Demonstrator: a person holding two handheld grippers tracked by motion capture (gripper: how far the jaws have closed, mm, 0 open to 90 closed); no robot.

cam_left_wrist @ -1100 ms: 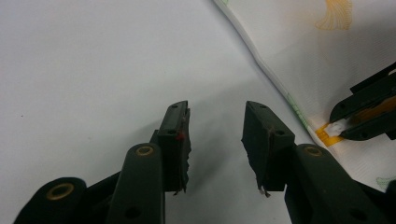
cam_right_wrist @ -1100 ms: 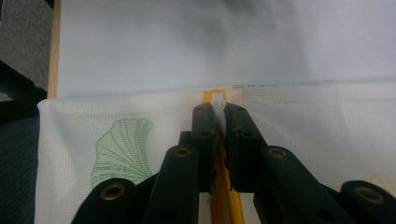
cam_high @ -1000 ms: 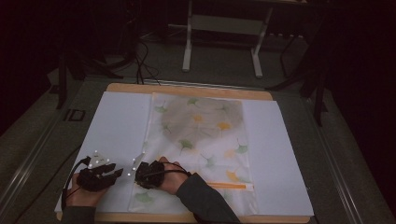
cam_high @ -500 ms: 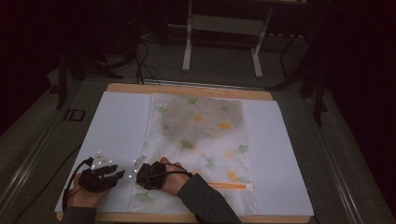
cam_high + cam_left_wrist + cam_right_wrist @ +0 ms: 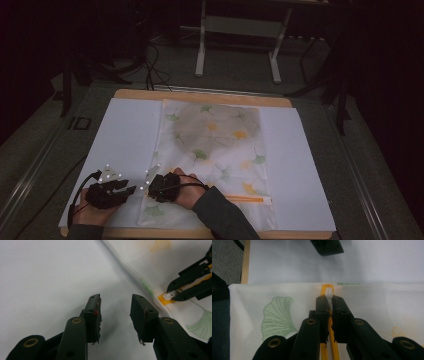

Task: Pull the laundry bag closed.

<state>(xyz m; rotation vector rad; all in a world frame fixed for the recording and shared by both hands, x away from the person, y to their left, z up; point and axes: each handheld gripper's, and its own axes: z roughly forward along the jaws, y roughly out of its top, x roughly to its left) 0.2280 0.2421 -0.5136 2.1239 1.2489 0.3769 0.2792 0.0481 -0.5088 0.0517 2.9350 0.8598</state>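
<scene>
Nearest, at the table's front edge in the high view: two hands, each holding a black gripper. Left gripper [image 5: 131, 189] low over the white sheet [image 5: 125, 135], just left of the mesh bag [image 5: 220, 150]; jaws spread apart with bare sheet between them in the left gripper view, nothing held. Left hand [image 5: 92, 212] behind it, cable looping off to the left.

Right gripper [image 5: 146, 187] just beside it, at the bag's near left corner, right hand [image 5: 186, 192] and dark sleeve [image 5: 225, 220] reaching in from the bottom. In the right gripper view, jaws pressed together on the white zipper pull [image 5: 329, 293], at the end of the orange zipper [image 5: 327, 345] next to the bag's edge. Same grip visible from the left gripper view, upper right: pull [image 5: 172, 294] pinched between two black jaws at the orange tape's end.

Further out: orange zipper [image 5: 245, 199] running rightward across the bag's near end. Bag flat on the sheet, pale mesh printed with green and yellow ginkgo leaves, a round greyish shape showing through its far half; what it is cannot be told.

Beyond: wooden table edge [image 5: 200, 95], then grey floor with cables and a white metal stand [image 5: 235, 45] in the dark.
</scene>
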